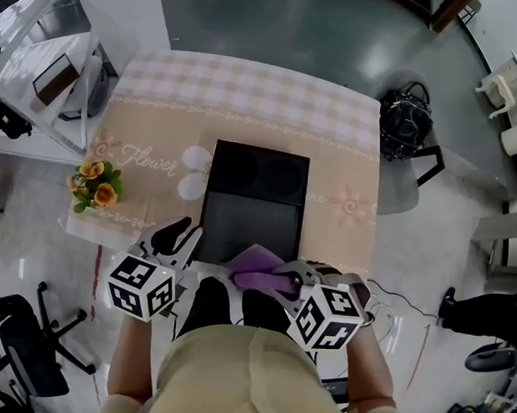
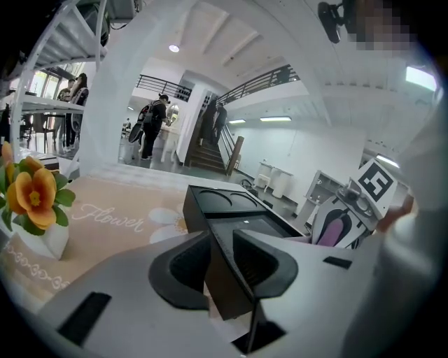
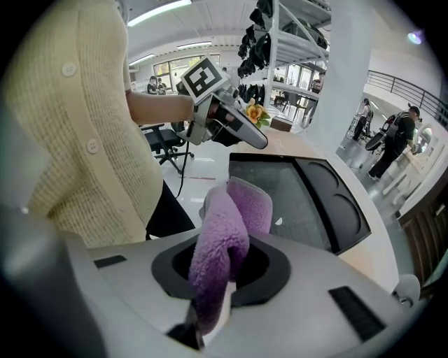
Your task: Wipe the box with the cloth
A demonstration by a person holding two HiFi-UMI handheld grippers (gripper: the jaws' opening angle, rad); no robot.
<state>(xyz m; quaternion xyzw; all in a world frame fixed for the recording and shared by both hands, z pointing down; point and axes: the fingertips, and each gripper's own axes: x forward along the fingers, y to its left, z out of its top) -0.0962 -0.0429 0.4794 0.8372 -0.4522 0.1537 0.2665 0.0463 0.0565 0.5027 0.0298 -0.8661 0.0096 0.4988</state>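
A flat black box (image 1: pixel 252 205) with two round recesses lies on the flower-print table (image 1: pixel 159 113). My left gripper (image 1: pixel 185 237) is at its near left corner. In the left gripper view the box's (image 2: pixel 231 210) corner wall sits clamped between the left gripper's (image 2: pixel 222 262) pads. A fluffy purple cloth (image 1: pixel 254 265) rests at the box's near right edge, with my right gripper (image 1: pixel 275 278) shut on it. In the right gripper view the cloth (image 3: pixel 224 238) bulges out of the right gripper (image 3: pixel 224 269) just before the box (image 3: pixel 294 196), and the left gripper (image 3: pixel 238 126) shows beyond.
A small pot of orange flowers (image 1: pixel 95 184) stands at the table's left edge. A black bag on a chair (image 1: pixel 406 119) is off the table's far right corner. White shelving (image 1: pixel 38 59) stands to the left, and an office chair base (image 1: pixel 25 343) is at lower left.
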